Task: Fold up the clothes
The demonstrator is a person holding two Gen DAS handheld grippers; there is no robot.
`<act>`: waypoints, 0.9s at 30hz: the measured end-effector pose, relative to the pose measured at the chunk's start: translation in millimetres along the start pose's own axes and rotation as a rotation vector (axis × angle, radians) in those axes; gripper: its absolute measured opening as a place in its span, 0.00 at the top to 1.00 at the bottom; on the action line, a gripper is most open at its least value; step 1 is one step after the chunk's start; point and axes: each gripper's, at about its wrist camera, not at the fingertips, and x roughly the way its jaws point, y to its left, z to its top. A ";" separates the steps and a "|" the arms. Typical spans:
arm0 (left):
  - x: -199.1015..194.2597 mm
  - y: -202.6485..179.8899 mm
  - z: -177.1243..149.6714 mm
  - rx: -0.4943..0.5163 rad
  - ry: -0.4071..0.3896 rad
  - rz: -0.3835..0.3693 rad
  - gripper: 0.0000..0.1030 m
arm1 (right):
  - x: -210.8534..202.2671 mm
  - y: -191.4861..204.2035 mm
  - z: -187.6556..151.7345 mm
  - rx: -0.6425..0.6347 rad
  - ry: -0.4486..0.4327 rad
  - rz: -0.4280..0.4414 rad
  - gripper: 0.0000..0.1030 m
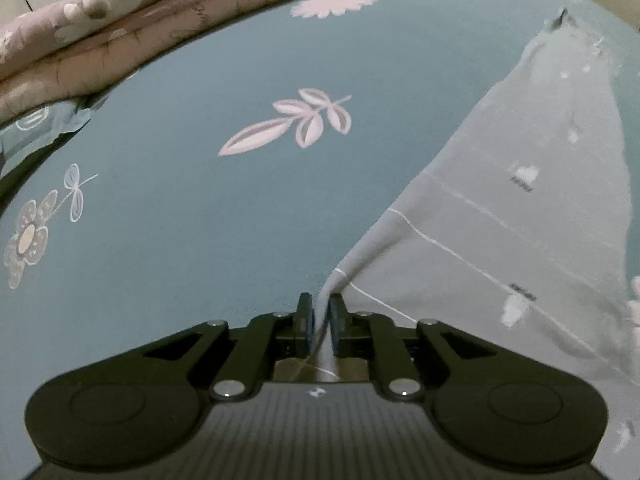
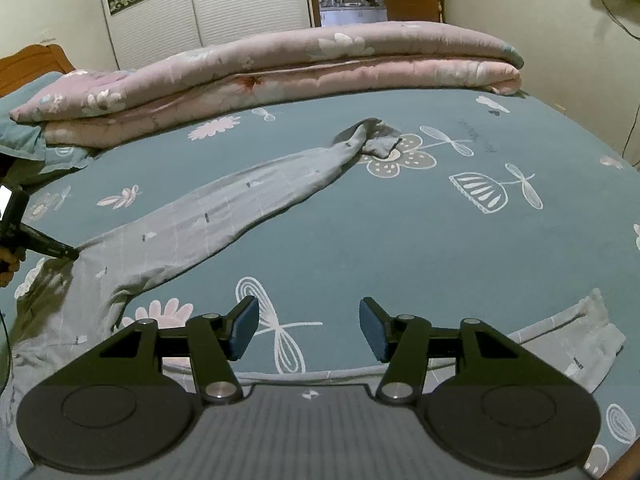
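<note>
The left gripper (image 1: 320,316) pinches the pale grey checked cotton trousers (image 2: 208,216) at their edge, apparently mid-straightening; the right gripper (image 2: 308,330) hovers agape nearer their other leg, seemingly needing a grip there.

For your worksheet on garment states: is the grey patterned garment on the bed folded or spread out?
Spread out: the grey patterned garment lies stretched across the blue floral bedsheet, unfolded.
</note>
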 end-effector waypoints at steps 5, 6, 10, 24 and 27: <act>-29.2 27.8 -21.2 -0.035 -0.036 0.032 0.64 | 5.0 1.8 0.1 -0.010 0.006 0.035 0.39; -33.7 34.8 -27.8 -0.060 -0.038 0.027 0.64 | 6.8 2.6 -0.1 -0.014 0.010 0.043 0.39; -39.9 53.9 -54.7 -0.150 -0.034 -0.042 0.64 | 14.8 7.4 -0.3 -0.020 0.024 0.073 0.39; -26.9 59.7 -83.0 -0.280 0.039 -0.031 0.97 | 18.3 20.0 0.5 -0.055 0.048 0.077 0.39; -30.4 62.0 -83.8 -0.293 0.036 -0.017 0.97 | 19.1 21.3 -0.1 -0.051 0.051 0.082 0.39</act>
